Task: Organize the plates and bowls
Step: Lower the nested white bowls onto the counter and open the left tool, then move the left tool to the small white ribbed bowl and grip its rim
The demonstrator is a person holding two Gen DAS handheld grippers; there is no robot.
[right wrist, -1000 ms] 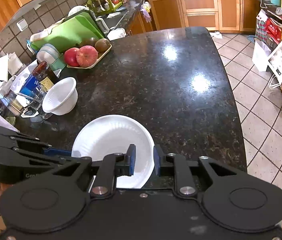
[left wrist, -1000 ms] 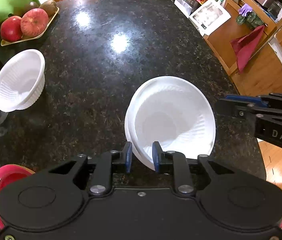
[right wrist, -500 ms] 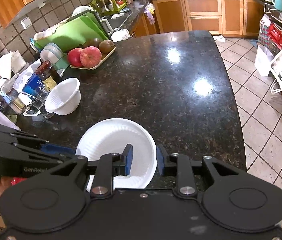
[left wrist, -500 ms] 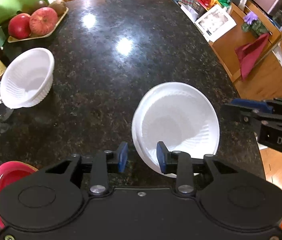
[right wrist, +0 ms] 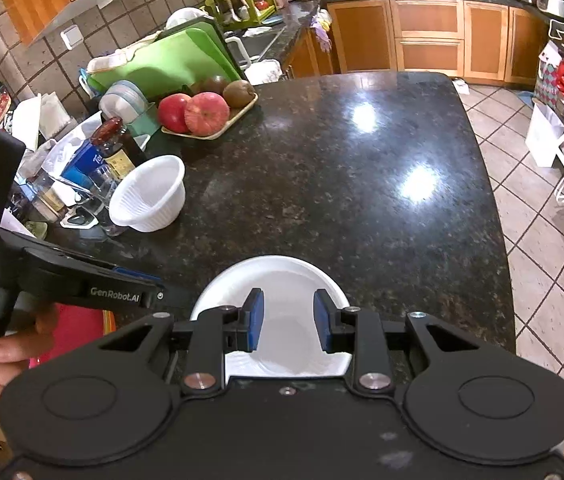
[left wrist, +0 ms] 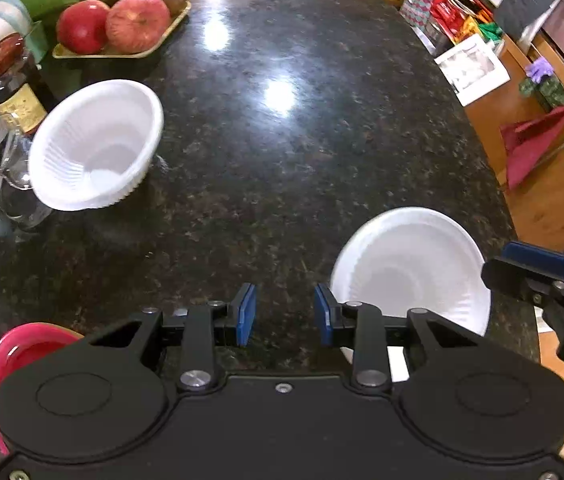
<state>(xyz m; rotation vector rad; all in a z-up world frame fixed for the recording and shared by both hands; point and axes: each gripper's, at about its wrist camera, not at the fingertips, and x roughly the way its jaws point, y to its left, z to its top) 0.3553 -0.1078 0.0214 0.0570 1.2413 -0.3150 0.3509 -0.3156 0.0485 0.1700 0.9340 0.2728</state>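
I had just opened both claws: my left claw [left wrist: 284, 314] stood parted and empty over bare dark granite worktop [left wrist: 282, 160], clear of the white foam plates [left wrist: 410, 268] stacked at lower right. My right claw [right wrist: 287, 322] hovered parted above them, gripping nothing. The stack looked placed; the ribbed white foam bowl [left wrist: 96, 144] at left seemed next.

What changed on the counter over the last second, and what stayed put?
The left gripper let go of the white plates' rim, its jaws just opening, and slid left, clear of them. The right gripper jaws also just opened; the plates lie flat on the counter. The white bowl and fruit tray stayed put.
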